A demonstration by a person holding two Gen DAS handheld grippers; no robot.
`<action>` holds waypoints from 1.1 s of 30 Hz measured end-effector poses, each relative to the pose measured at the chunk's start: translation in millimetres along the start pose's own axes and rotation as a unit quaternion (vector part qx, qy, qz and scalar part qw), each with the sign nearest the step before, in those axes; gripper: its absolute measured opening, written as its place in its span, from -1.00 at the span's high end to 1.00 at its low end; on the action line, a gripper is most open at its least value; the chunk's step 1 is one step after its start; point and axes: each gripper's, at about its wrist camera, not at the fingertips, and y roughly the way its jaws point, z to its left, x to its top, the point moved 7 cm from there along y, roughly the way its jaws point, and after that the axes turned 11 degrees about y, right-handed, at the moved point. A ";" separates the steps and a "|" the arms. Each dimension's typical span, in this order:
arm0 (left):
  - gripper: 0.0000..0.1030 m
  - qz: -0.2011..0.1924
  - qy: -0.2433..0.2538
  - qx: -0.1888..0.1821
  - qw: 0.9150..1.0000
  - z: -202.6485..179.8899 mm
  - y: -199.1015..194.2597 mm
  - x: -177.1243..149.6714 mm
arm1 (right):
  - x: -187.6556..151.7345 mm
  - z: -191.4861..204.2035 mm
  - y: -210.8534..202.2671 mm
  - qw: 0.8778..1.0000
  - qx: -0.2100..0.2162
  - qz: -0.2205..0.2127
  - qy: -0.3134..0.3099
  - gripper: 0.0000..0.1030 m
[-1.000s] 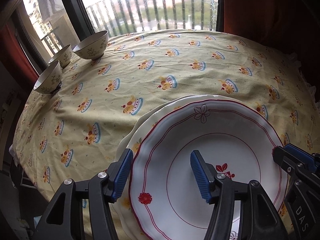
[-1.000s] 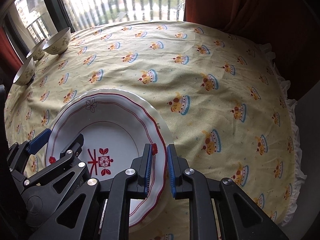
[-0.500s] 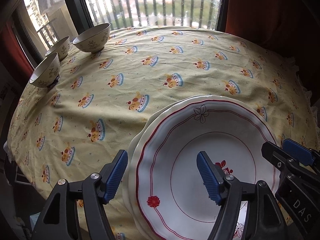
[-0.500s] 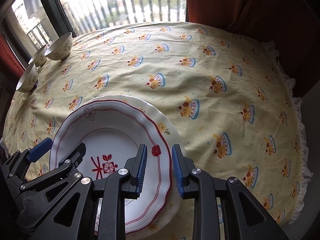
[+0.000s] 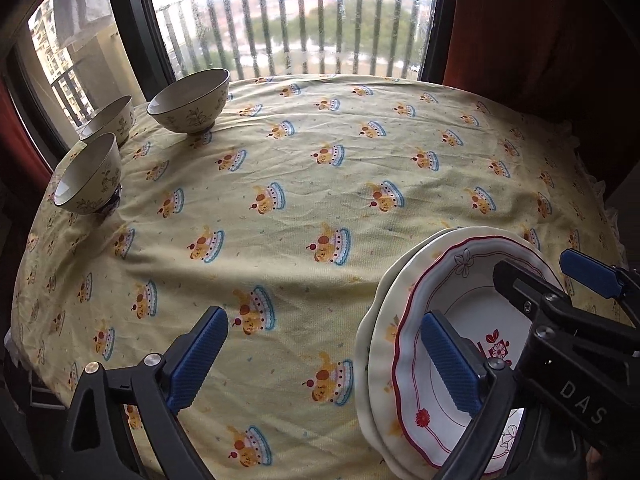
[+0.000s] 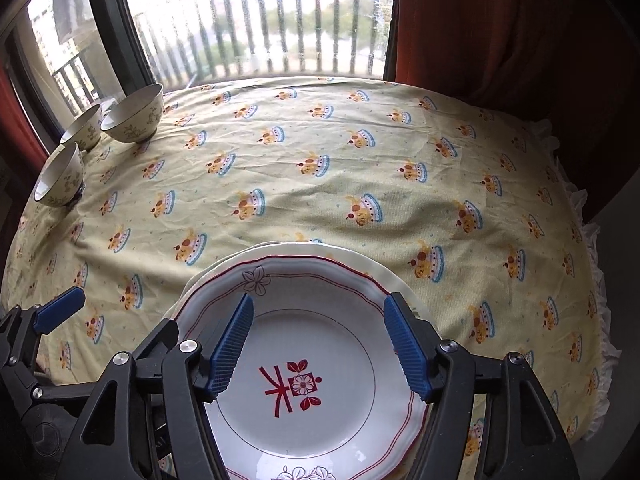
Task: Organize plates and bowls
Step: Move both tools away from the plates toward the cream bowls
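Plates [image 6: 320, 364] sit stacked at the near edge of the cloth [image 6: 320, 184], so both grippers, left [image 5: 324, 356] and right [image 6: 320, 348], hang spread and empty; bowls [image 5: 188, 100] wait far left, probably next.

A: Left gripper [image 5: 326, 356]?
B: Jaws spread wide, nothing between the blue pads [image 5: 198, 356], tilted, low at frame bottom.
A: Right gripper [image 6: 326, 346]?
B: Also wide apart, nothing gripped. Sits just beside the left one; its pad shows at the left view's right edge.
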 end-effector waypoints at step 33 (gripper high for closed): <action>-0.45 -0.022 0.027 0.019 0.999 306.0 41.2 53.4 | 64.2 305.2 59.2 0.995 -0.016 -0.018 0.092 -0.67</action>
